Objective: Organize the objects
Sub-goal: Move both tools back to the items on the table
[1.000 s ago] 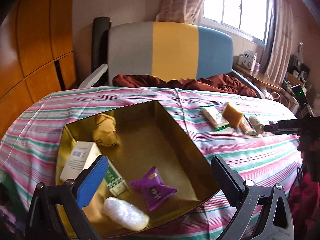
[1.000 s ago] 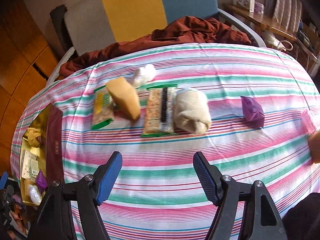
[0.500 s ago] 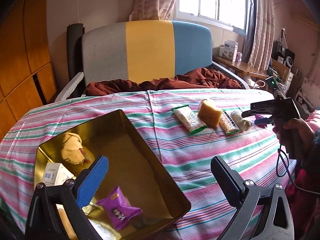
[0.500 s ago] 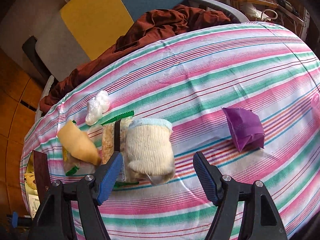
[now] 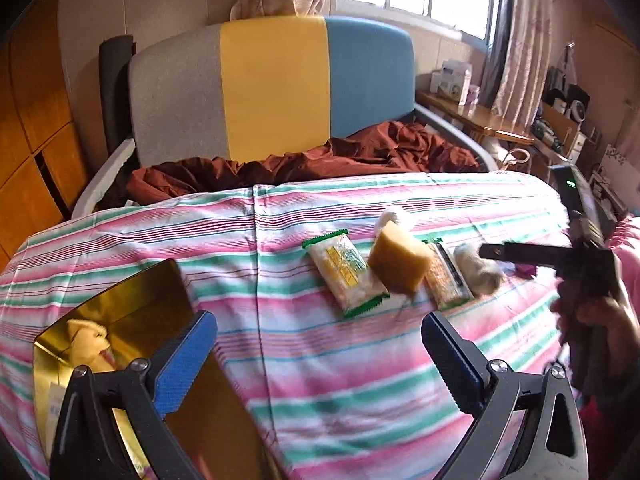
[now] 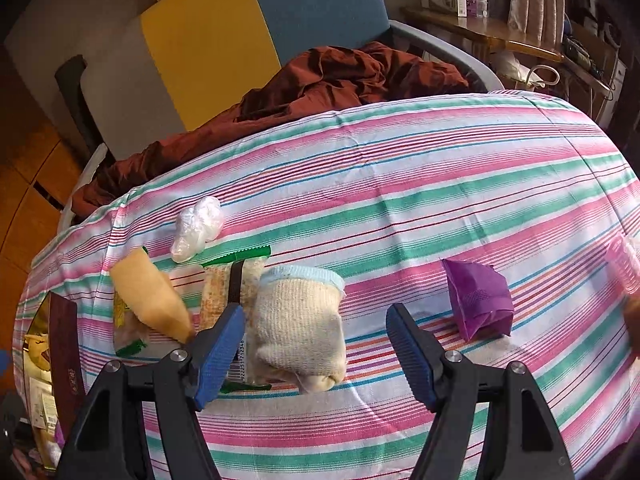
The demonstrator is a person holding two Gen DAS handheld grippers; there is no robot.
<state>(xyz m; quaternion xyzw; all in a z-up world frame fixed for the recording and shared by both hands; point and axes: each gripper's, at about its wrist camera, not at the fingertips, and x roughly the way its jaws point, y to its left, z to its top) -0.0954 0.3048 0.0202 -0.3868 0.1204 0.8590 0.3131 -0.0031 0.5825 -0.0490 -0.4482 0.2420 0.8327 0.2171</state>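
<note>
Sock roll (image 6: 300,328) sits just ahead of my wide-open, empty right tool (image 6: 316,332); I'd centre it before squeezing.

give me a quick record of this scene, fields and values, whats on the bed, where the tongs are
surface: striped sheet
row of loose items: green-edged snack pack, yellow sponge, cracker pack, rolled cream sock
behind the row: clear plastic wad
apart to the right: purple packet
container: gold tin, open, items inside, at the left end of the sheet
left tongs: open, empty, between tin and row
right tongs: open, at the sock, not closed on it
</note>
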